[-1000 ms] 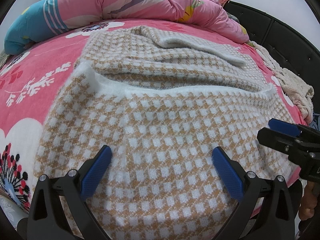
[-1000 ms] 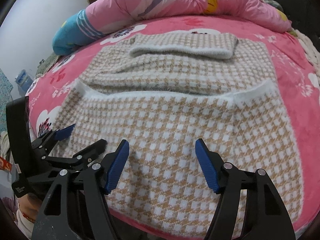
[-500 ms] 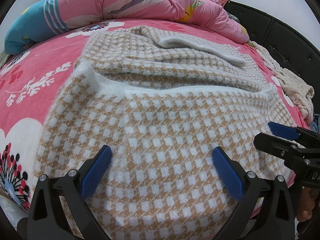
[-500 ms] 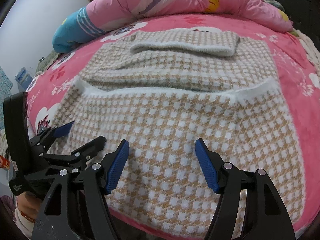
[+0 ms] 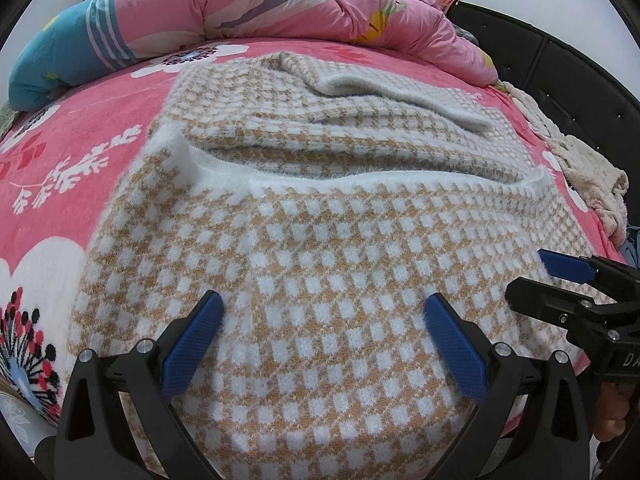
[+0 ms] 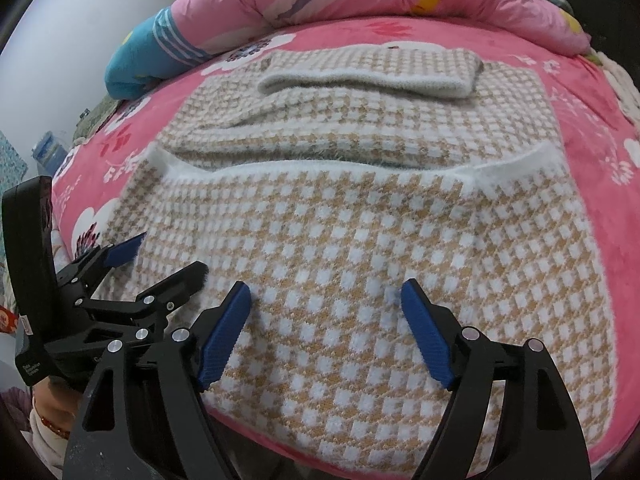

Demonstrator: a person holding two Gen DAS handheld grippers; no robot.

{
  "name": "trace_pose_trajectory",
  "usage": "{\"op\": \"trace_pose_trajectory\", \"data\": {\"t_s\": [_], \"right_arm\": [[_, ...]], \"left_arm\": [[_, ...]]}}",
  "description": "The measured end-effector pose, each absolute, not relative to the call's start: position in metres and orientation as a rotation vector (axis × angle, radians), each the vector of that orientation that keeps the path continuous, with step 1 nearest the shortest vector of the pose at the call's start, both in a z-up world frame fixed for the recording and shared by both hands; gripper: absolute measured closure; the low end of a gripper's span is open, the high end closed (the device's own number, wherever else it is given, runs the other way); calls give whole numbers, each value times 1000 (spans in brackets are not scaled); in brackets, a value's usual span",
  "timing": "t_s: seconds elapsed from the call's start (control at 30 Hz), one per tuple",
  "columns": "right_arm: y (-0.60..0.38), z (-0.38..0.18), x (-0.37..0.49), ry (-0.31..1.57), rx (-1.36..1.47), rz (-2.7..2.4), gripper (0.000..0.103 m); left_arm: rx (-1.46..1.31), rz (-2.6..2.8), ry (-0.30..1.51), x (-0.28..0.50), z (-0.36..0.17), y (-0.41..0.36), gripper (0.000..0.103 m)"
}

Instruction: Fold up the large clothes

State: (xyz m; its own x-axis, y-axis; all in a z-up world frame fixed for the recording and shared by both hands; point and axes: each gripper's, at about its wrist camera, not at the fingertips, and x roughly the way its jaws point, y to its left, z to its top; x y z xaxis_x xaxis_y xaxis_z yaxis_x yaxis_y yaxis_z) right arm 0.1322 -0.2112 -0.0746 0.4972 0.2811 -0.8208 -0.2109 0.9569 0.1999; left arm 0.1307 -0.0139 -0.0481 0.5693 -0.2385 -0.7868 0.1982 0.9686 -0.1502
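Sweater [image 5: 320, 280], partial "DA" on right hand-held gripper [image 5: 624, 360]

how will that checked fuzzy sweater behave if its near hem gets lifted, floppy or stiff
Probably floppy: the checked sweater already sags in soft ridges where its upper part is folded over. Its fuzzy knit looks thick, so it should be fairly heavy and drape down between two grip points. It likely drags rather than slides on the plush pink blanket.

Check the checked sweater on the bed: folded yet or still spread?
Partly folded. The sweater lies flat on the pink blanket, its near part doubled over so a white edge crosses the middle; a rolled end sits at the far side.
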Motion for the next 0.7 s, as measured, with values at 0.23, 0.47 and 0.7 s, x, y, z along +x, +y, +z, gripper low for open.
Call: {"op": "trace_pose_trajectory", "data": {"t_s": [0.23,0.47,0.7], "right_arm": [[-208,-60,127,975,70,316,29],[-207,-49,117,943,57,322,29],[-207,-52,114,940,31,303,33]], "left_arm": [[-43,-256,929,131,-48,-13,4],[-42,-254,931,133,-48,-13,4],[-41,-252,929,133,-48,-13,4]]}}
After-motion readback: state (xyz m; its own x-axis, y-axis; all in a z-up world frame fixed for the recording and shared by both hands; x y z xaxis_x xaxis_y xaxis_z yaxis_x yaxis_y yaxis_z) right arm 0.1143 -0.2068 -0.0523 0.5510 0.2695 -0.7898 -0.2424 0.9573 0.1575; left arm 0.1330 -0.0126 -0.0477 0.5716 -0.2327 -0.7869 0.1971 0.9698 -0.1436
